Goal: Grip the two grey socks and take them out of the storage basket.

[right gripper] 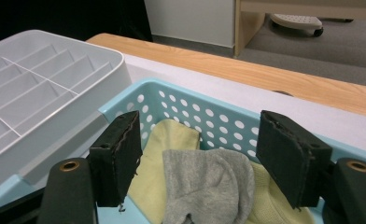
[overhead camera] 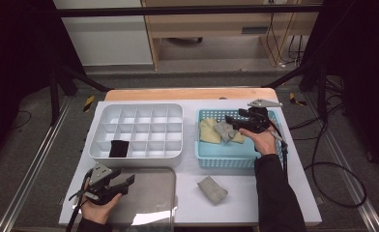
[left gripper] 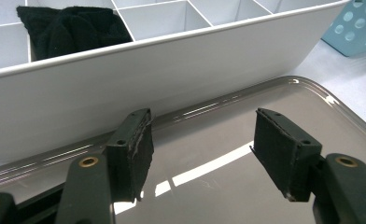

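Observation:
A blue perforated basket at the table's right holds a grey sock lying on yellow socks. My right gripper hovers over that grey sock with its jaws open to either side and nothing pressed between them; yellow fabric shows beneath. A white divided organizer at the left has a black sock in a front compartment. My left gripper stands open and empty over a metal tray, facing the organizer's front wall.
Another grey sock lies loose on the white table in front of the basket. The black sock sits just behind the organizer wall. The basket's corner is beyond the metal tray. A wooden strip edges the table's far side.

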